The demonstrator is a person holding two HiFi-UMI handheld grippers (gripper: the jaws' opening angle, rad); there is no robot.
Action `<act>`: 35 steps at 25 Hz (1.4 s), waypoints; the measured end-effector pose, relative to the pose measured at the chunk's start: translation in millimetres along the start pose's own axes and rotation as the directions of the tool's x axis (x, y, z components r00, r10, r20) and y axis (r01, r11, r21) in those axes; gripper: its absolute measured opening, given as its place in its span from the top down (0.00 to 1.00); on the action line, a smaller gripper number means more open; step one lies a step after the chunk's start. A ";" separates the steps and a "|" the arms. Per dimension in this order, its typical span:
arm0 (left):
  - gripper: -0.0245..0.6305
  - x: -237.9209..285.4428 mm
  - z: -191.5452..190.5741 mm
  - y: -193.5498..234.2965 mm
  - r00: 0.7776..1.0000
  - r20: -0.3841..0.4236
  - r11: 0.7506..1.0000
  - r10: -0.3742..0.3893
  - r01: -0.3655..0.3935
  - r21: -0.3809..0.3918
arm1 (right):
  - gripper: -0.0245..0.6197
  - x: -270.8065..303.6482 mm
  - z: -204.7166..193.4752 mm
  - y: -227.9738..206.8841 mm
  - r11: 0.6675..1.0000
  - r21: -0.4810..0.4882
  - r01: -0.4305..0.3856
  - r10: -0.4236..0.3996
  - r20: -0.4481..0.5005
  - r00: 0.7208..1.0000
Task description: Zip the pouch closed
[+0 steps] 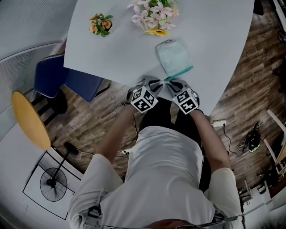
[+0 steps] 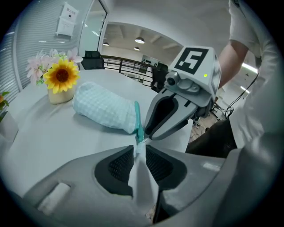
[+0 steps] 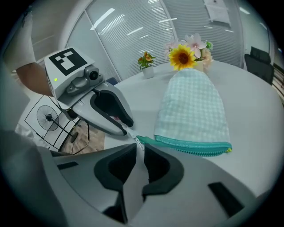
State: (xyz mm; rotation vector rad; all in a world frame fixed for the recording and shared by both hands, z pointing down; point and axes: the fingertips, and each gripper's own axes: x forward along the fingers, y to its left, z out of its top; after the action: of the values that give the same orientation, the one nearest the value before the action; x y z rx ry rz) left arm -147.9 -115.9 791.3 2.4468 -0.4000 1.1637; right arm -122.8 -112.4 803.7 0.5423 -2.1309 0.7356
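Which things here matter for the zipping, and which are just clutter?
Job: pouch, zip, left gripper and right gripper, both shut on the zip's end.
Lying about: bouquet, small potted flowers, blue chair.

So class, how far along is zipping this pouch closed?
Done: both grips taken at the near end of the zipper. In hand: left hand-held gripper pinches the pouch end, right hand-held gripper its pull. Left: unclear; the teeth look joined.
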 end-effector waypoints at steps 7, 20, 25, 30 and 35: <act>0.87 11.4 -8.5 2.5 0.999 -0.044 1.000 -0.013 0.014 0.027 | 0.88 11.7 -0.2 0.7 0.999 -0.041 0.008 -0.009 -0.034 0.999; 0.93 11.1 -3.3 1.6 0.997 -0.014 0.992 -0.077 0.075 -0.101 | 0.95 9.5 3.6 -0.3 0.996 -0.086 0.015 -0.017 -0.013 1.000; 0.93 4.6 1.2 2.3 0.998 0.000 0.992 -0.067 0.067 -0.108 | 0.96 1.7 7.5 0.4 0.995 -0.093 -0.019 0.019 -0.001 1.000; 0.93 -3.0 2.3 4.6 0.999 -0.001 0.991 -0.042 0.042 -0.131 | 0.96 -8.0 5.0 -11.8 0.999 -0.052 -0.014 0.014 0.006 1.000; 0.93 -11.2 3.4 8.9 0.999 0.018 0.984 -0.028 0.031 -0.174 | 0.96 -22.8 1.0 -30.4 1.000 -0.017 0.011 -0.011 0.017 1.000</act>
State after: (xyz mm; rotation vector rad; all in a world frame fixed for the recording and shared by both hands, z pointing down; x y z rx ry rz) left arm -156.2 -124.3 782.5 2.3043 -0.4492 1.0518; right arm -91.9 -132.6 794.6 0.5523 -2.1467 0.7079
